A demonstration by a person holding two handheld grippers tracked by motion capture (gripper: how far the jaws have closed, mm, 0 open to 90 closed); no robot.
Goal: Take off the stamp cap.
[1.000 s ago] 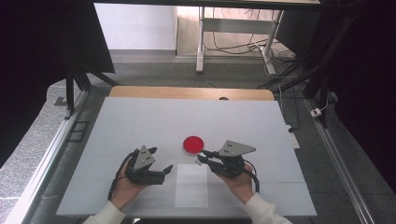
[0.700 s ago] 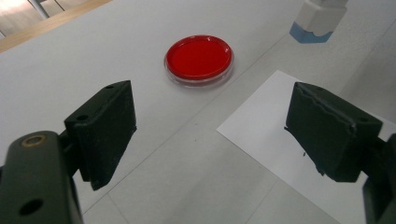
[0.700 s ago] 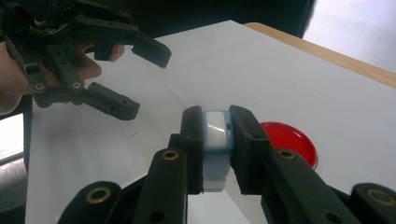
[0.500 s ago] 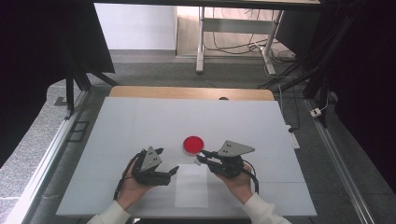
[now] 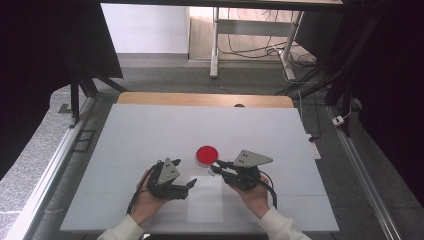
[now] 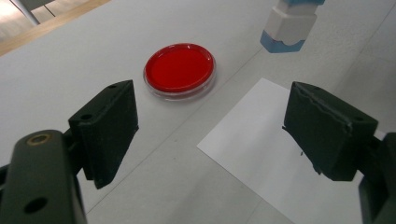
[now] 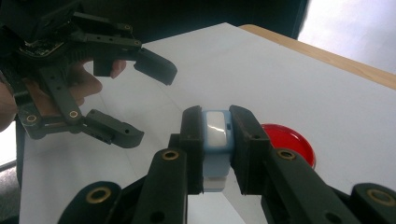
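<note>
A person at a white table (image 5: 150,130) holds a gripper in each hand, both low over the near half of the tabletop, on either side of a white sheet of paper (image 5: 205,199) that lies flat near the front edge. The left gripper (image 5: 190,184) points toward the right one, its jaws spread wide with nothing between them; in the left gripper view the two black pads frame the bare table, a corner of the paper (image 6: 261,154) and a round red dish (image 6: 180,69) with a clear rim. That dish (image 5: 206,155) sits near the middle of the table, just beyond the paper's far edge and between the two grippers. The right gripper (image 5: 215,169) is closed on a small blue-and-white block (image 7: 216,140), pinched upright between its jaws; its make is too blurred to read, though it looks like a small plastic device with a pale window on top. In the left gripper view the same block (image 6: 292,23) hangs above the table beyond the paper, its lower end apparently clear of the surface. In the right gripper view the dish (image 7: 289,142) lies just behind the right jaw, and the left gripper (image 7: 140,102) stands open across the table, a hand (image 7: 88,84) behind it. White sleeves (image 5: 280,227) enter from the bottom of the high view.
</note>
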